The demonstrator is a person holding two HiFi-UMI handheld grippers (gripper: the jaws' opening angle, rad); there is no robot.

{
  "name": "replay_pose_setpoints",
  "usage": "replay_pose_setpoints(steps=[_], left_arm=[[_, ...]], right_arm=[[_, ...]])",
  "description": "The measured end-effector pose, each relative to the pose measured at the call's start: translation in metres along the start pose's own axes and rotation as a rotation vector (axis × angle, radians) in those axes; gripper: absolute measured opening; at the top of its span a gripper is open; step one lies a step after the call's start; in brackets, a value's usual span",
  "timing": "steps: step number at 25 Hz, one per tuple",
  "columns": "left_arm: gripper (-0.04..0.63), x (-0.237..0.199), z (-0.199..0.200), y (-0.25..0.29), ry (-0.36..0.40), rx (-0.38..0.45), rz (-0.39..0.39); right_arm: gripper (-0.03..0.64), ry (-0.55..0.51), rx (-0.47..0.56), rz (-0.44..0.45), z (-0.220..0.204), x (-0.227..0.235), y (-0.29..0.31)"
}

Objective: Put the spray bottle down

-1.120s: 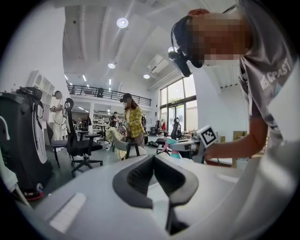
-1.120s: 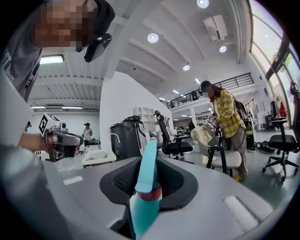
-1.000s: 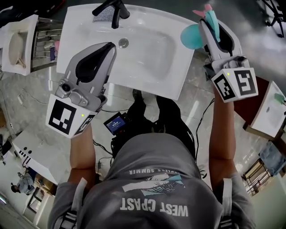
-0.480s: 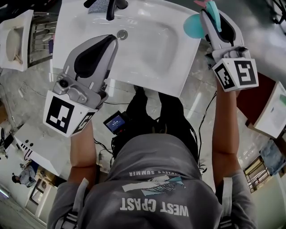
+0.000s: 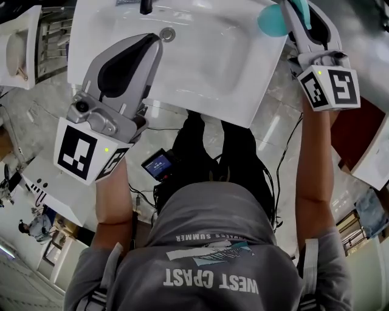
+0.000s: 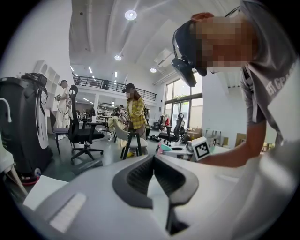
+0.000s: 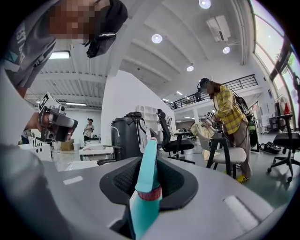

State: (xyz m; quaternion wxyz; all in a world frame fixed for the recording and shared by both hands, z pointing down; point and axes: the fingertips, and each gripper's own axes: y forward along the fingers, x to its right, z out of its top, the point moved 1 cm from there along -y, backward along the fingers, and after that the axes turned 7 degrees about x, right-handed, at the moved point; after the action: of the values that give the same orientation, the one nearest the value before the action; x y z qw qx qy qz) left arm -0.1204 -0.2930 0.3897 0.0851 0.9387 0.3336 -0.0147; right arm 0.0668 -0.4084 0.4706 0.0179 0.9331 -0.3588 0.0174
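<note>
A teal spray bottle with a pink-ringed neck is held tilted in my right gripper, which is shut on it at the top right, over the right corner of the white sink. The bottle's head runs up between the jaws in the right gripper view, where that gripper points about level. My left gripper hovers over the sink's left front part, near the drain. Its jaws meet at the tip with nothing between them in the left gripper view.
A black faucet stands at the sink's far rim. Another white basin and a metal rack lie to the left. A small screen device hangs at the person's waist. Office chairs and people fill the room behind.
Both grippers have sunk toward the sink and slid toward the top of the head view. The right one still carries the bottle. Neither gripper's jaws have changed.
</note>
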Motion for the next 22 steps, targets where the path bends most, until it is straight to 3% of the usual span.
replay_pose_setpoints(steps=[14,22], left_arm=[[0.003,-0.009,-0.024,0.006,-0.028,-0.017,0.014],[0.003,-0.008,-0.024,0.007,-0.03,-0.02,0.012]], right_arm=[[0.1,-0.05,0.032,-0.012,-0.031,0.006,0.008],[0.114,-0.07,0.042,-0.007,-0.029,0.003,0.007]])
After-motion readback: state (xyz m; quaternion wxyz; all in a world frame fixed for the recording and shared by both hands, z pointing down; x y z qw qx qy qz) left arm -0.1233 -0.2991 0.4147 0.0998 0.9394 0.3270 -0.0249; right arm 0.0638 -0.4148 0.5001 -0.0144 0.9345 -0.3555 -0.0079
